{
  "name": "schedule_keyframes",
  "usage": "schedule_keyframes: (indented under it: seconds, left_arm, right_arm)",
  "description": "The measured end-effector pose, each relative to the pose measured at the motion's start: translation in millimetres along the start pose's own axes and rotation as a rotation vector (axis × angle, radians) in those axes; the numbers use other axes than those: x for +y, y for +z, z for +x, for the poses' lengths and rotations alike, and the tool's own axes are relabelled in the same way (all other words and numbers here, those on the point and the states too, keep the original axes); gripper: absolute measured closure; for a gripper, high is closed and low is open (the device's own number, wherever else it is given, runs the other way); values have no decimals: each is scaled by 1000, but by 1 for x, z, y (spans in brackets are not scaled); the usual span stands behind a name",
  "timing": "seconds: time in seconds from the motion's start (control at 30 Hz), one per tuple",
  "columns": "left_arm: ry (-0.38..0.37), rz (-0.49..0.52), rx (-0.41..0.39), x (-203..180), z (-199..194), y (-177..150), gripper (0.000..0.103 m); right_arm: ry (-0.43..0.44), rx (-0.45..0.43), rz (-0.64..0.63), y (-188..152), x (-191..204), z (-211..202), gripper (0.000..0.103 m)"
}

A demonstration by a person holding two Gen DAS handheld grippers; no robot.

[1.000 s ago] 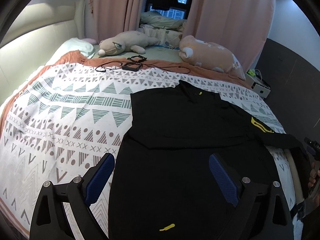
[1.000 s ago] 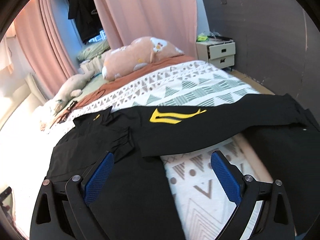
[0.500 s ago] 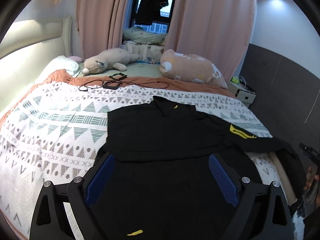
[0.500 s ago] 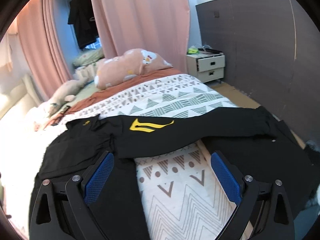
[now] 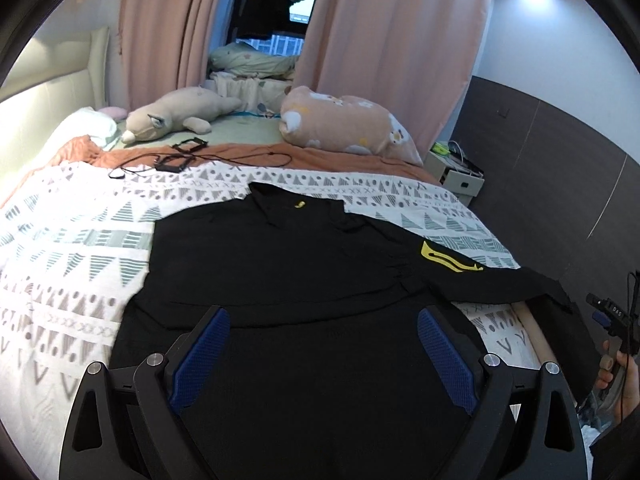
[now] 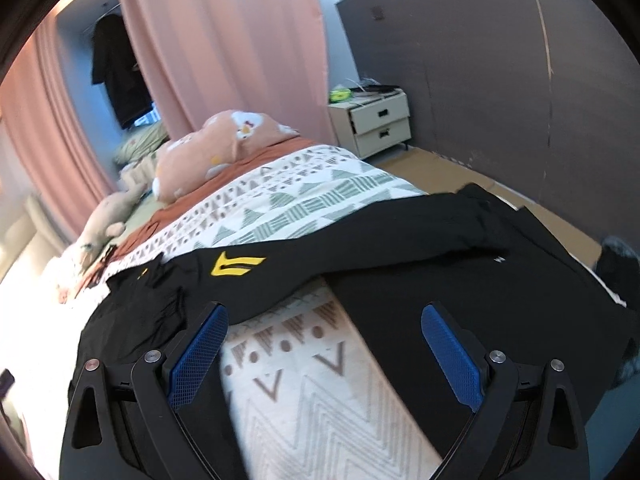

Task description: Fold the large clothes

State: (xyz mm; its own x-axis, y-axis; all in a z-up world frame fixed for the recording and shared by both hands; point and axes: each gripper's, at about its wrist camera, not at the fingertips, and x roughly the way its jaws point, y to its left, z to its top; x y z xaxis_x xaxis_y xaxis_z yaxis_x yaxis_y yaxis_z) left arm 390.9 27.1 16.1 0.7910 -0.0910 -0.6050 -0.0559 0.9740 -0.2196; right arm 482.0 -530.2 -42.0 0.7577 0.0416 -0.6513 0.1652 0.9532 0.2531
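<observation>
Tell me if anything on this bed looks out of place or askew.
The black garment is unevenly laid: one sleeve is already folded across the body, while the sleeve with the yellow logo stretches out past the bed's edge. A tangle of black cables lies loose near the pillows.

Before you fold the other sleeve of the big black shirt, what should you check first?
1. Left tool open and empty: ok.
2. Right tool open and empty: ok.
3. Black shirt lying flat on the patterned blanket: ok.
4. Sleeve with yellow logo still unfolded, hanging off the bed edge: not ok.
5. Cables clear of the shirt: ok.
6. Left sleeve tucked neatly: cannot tell.
</observation>
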Motion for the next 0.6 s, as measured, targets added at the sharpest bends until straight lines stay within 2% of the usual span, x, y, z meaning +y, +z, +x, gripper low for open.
schedule_keyframes:
  seconds: [0.17,0.33,0.4,0.6]
  left_arm:
    - [-21,9,43,-14,35,-8,8]
    - [-13,25,84,-24,69,-14,8]
    - [-14,16,100,-23,80,-16,8]
    - [27,-1,115,-10,101,-23,8]
  right_arm:
    - [-24,-4,70,7,-37,12,5]
    - [24,10,197,14,-70,32,8]
    - [55,30,247,17,-79,45,16]
    - [102,77,336,16,-85,82,20]
